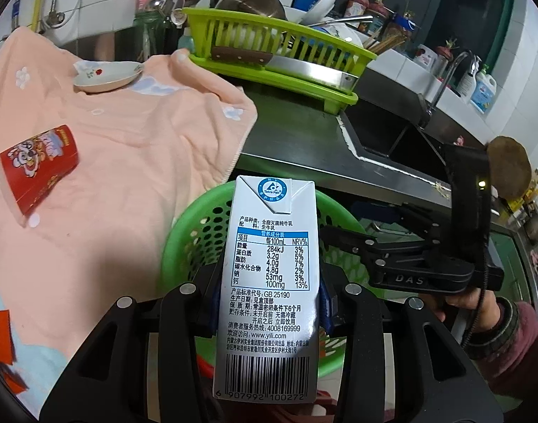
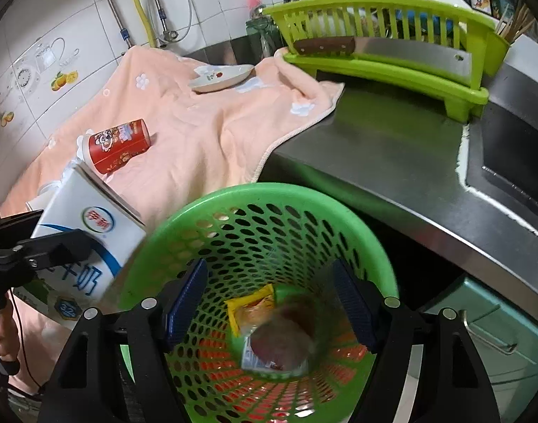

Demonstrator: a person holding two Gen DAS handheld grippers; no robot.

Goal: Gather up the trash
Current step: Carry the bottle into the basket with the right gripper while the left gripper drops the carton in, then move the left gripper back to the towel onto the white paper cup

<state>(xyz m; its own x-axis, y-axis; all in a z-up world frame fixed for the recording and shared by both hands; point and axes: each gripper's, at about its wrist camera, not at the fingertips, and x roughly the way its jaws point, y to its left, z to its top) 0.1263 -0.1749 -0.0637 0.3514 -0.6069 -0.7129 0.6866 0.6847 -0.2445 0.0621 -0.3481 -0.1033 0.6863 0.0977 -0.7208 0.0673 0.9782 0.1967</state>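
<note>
A white milk carton point(image 1: 269, 268), printed with a nutrition table and barcode, stands upright over the near rim of the green perforated basket point(image 2: 255, 211), which contains a yellow wrapper point(image 2: 251, 305) and a blurred round item; a red paper cup point(image 1: 40, 167) lies on its side left of the basket.

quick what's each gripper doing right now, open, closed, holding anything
Left gripper: shut on the milk carton, above the green basket.
Right gripper: jaws open, nothing between them, over the basket.
</note>
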